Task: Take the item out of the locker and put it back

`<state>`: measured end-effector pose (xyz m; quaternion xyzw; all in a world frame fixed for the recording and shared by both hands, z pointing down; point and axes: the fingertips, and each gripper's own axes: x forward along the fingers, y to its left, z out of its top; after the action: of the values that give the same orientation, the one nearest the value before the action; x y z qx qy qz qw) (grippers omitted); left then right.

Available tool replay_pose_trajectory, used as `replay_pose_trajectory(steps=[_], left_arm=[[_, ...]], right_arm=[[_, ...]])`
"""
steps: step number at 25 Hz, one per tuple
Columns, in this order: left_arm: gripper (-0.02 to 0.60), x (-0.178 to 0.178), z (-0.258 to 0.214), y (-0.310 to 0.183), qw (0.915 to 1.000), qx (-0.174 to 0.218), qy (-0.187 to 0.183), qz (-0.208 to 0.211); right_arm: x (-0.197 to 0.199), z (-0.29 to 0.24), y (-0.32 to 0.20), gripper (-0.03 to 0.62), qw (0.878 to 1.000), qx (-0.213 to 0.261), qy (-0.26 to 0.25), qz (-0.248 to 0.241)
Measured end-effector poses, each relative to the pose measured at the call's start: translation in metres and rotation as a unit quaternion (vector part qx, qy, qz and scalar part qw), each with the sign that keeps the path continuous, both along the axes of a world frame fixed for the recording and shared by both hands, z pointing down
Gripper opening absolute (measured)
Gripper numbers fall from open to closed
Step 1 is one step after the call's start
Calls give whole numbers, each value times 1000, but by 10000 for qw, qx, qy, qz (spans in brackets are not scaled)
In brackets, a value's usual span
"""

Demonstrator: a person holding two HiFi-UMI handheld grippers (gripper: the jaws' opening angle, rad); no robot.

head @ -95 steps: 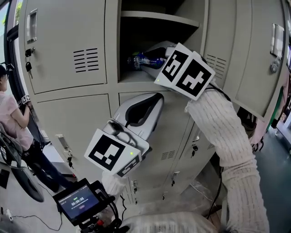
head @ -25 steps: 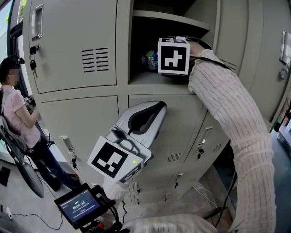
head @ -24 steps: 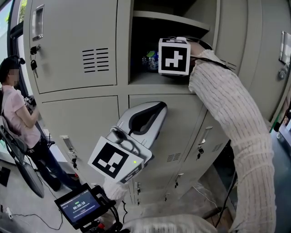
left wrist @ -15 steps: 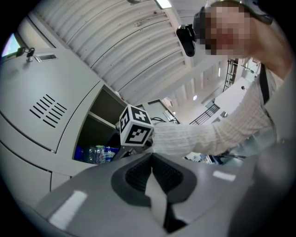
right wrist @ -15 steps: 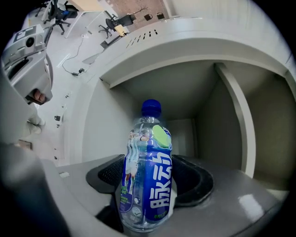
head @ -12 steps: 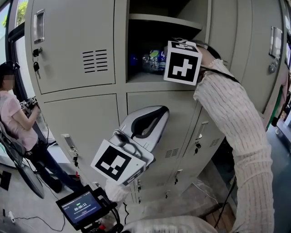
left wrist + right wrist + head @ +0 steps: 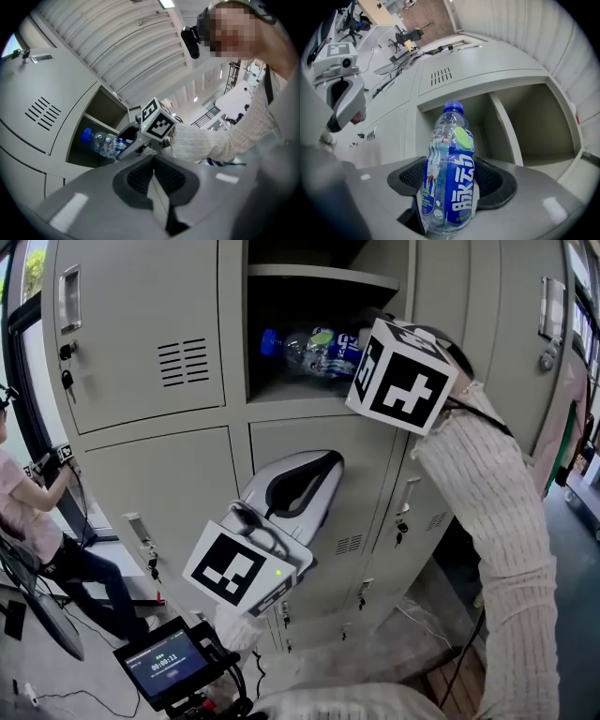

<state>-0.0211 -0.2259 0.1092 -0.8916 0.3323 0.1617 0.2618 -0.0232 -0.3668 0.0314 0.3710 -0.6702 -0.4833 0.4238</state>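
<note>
A clear water bottle (image 7: 302, 350) with a blue cap and a blue label lies level at the mouth of the open locker compartment (image 7: 281, 390). My right gripper (image 7: 345, 351) is shut on it; its marker cube (image 7: 405, 376) hides the jaws in the head view. In the right gripper view the bottle (image 7: 451, 173) stands between the two pads, cap towards the locker. The left gripper view shows the bottle (image 7: 101, 143) at the opening too. My left gripper (image 7: 319, 465) hangs lower, in front of the closed door below, pads (image 7: 140, 176) together with nothing between them.
The grey locker bank (image 7: 141, 343) fills the view, with closed vented doors on the left and below. The compartment's own door (image 7: 487, 324) stands open on the right. A person (image 7: 28, 512) stands at the far left. A small screen (image 7: 169, 662) sits low.
My right gripper has drawn outward and to the right with the bottle, which now shows more fully at the compartment's mouth. The left gripper has stayed where it was.
</note>
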Motion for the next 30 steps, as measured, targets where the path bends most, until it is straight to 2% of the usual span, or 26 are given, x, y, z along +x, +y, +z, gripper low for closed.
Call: replay_pose_trajectory(steps=[8, 13, 16, 23, 30], left_arm=[[9, 2, 9, -3, 10000, -27, -40, 14], [9, 0, 16, -6, 9997, -249, 31, -63], [9, -6, 21, -9, 9993, -336, 95, -165], [9, -23, 31, -20, 9970, -574, 301, -418], [9, -36, 45, -25, 9952, -699, 343, -598]], right_arm=[[3, -3, 33, 325, 9940, 314, -964, -401], [5, 4, 58, 325, 9829, 201, -1601, -891], [3, 10, 76, 325, 9709, 149, -2044, -1241], [0, 34, 101, 325, 9292, -32, -3048, -2088], [15, 61, 109, 325, 8571, -560, -4397, -2625]])
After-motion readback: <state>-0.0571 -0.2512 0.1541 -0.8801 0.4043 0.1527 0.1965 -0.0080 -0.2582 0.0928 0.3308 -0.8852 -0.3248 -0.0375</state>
